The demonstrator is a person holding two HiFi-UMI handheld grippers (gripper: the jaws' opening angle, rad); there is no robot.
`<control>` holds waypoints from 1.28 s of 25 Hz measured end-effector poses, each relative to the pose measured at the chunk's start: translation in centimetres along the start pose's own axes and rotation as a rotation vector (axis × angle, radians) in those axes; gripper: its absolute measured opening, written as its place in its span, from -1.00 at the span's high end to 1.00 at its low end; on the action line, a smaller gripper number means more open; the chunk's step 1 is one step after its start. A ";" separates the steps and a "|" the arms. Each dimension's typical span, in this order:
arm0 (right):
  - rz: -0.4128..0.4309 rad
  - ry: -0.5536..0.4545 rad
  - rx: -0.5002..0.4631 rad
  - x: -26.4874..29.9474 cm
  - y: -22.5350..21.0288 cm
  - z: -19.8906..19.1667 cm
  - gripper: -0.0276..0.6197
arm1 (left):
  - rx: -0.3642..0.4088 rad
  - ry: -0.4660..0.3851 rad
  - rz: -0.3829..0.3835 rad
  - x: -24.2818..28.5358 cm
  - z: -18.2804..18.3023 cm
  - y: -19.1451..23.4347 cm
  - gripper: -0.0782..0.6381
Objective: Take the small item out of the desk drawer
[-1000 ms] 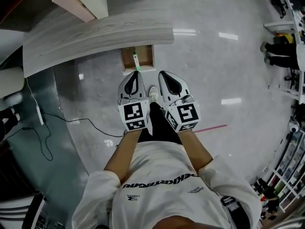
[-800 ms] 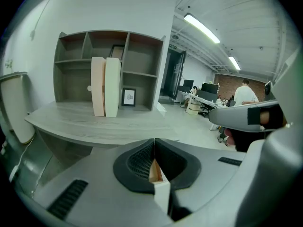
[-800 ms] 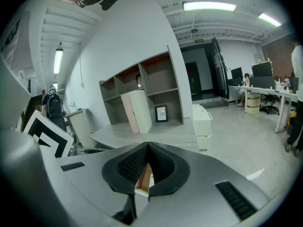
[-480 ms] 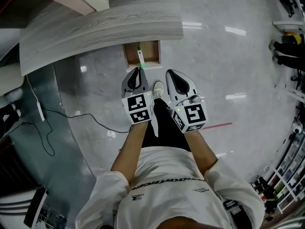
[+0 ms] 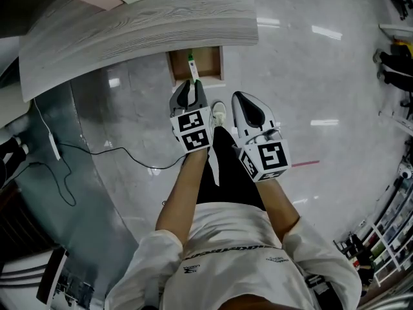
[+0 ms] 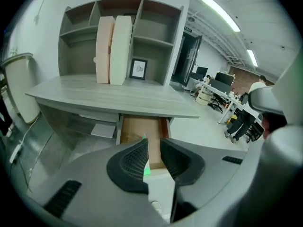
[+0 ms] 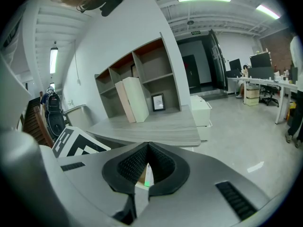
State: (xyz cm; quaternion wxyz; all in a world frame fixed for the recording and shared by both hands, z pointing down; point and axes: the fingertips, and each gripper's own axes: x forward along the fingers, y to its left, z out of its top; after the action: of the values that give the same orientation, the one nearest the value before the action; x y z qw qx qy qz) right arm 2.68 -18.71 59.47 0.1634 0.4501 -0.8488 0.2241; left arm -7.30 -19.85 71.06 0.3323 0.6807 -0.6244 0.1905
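The wooden desk drawer [image 5: 208, 64] stands pulled out under the grey desk top [image 5: 142, 28]. A small white stick-like item with a green end [image 5: 192, 66] lies inside it. My left gripper [image 5: 192, 84] has its tips at the drawer's front edge, just short of the item. Its jaws are opening, with a narrow gap and nothing pressed between them. In the left gripper view the gripper [image 6: 152, 143] looks straight into the drawer [image 6: 142, 129]. My right gripper [image 5: 241, 98] hangs over the floor to the right, tips [image 7: 147, 146] touching, holding nothing.
The desk carries a shelf unit with two upright folders [image 6: 113, 30] and a small picture frame [image 6: 138, 69]. A black cable [image 5: 97, 154] runs over the floor at left. A white cabinet [image 7: 201, 110] stands right of the desk. The person's shoe [image 5: 219, 113] is between the grippers.
The person has stepped closer to the desk. Both grippers moved forward; the left one's tips now reach the drawer's front edge.
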 end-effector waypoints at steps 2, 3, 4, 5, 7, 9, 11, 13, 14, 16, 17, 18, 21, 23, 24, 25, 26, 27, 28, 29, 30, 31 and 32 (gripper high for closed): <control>0.000 0.007 0.003 0.5 -0.3 -0.6 0.82 | -0.029 0.015 0.012 1.2 -0.9 0.5 0.51; -0.001 0.010 0.006 0.8 -0.4 -1.0 0.82 | -0.039 0.029 0.017 1.7 -1.5 0.7 0.49; -0.001 0.013 0.009 1.1 -0.5 -1.3 0.82 | -0.046 0.043 0.021 2.2 -2.0 0.9 0.46; -0.002 0.016 0.013 1.3 -0.5 -1.7 0.82 | -0.051 0.056 0.024 2.6 -2.6 1.1 0.46; -0.005 0.022 0.020 1.7 -0.7 -2.4 0.82 | -0.056 0.079 0.029 3.5 -3.7 1.4 0.43; -0.008 0.027 0.022 1.9 -1.0 -2.9 0.82 | -0.062 0.101 0.031 4.5 -4.6 1.6 0.41; -0.010 0.028 0.020 2.2 -1.3 -3.3 0.82 | -0.067 0.119 0.033 5.7 -5.3 1.9 0.38; -0.008 0.030 0.020 2.4 -1.5 -3.5 0.82 | -0.072 0.133 0.041 6.6 -5.8 2.3 0.37; -0.007 0.032 0.021 2.4 -1.5 -3.6 0.82 | -0.076 0.139 0.044 6.9 -6.0 2.4 0.37; -0.009 0.033 0.021 2.4 -1.7 -3.9 0.82 | -0.092 0.153 0.047 7.5 -6.5 2.4 0.34; -0.010 0.032 0.018 2.5 -1.7 -4.0 0.82 | -0.102 0.161 0.048 7.7 -6.7 2.4 0.34; -0.012 0.029 0.017 2.6 -1.8 -4.1 0.82 | -0.110 0.166 0.051 8.0 -6.9 2.5 0.34; -0.003 0.024 0.020 2.8 -1.7 -4.1 0.82 | -0.119 0.181 0.061 8.6 -7.4 2.5 0.34; 0.005 0.023 0.020 2.9 -1.5 -4.1 0.82 | -0.119 0.197 0.069 9.1 -7.9 2.6 0.34; 0.007 0.023 0.022 2.9 -1.4 -4.3 0.82 | -0.118 0.204 0.072 9.3 -8.1 2.7 0.34; 0.007 0.024 0.025 3.0 -1.4 -4.5 0.82 | -0.118 0.211 0.074 9.7 -8.4 2.9 0.34; 0.008 0.026 0.027 3.1 -1.4 -4.6 0.82 | -0.119 0.217 0.076 10.0 -8.5 3.0 0.34; 0.010 0.028 0.026 3.2 -1.4 -4.8 0.82 | -0.120 0.221 0.078 10.3 -8.7 3.1 0.34; 0.011 0.030 0.024 3.2 -1.4 -4.9 0.82 | -0.120 0.225 0.079 10.6 -8.7 3.1 0.34; 0.011 0.032 0.024 3.2 -1.5 -5.0 0.82 | -0.119 0.230 0.080 10.9 -8.8 3.1 0.34; 0.010 0.034 0.025 3.2 -1.6 -5.1 0.82 | -0.119 0.236 0.081 11.1 -9.0 3.2 0.34; 0.008 0.035 0.026 3.2 -1.6 -5.2 0.82 | -0.118 0.244 0.083 11.2 -9.2 3.3 0.34; 0.005 0.036 0.028 3.1 -1.7 -5.4 0.82 | -0.118 0.251 0.086 11.3 -9.3 3.4 0.34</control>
State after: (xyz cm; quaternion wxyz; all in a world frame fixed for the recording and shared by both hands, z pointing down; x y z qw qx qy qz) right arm 2.82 -18.88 65.89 0.1717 0.4459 -0.8438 0.2442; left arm -7.46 -21.61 85.99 0.4389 0.6035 -0.6165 0.2511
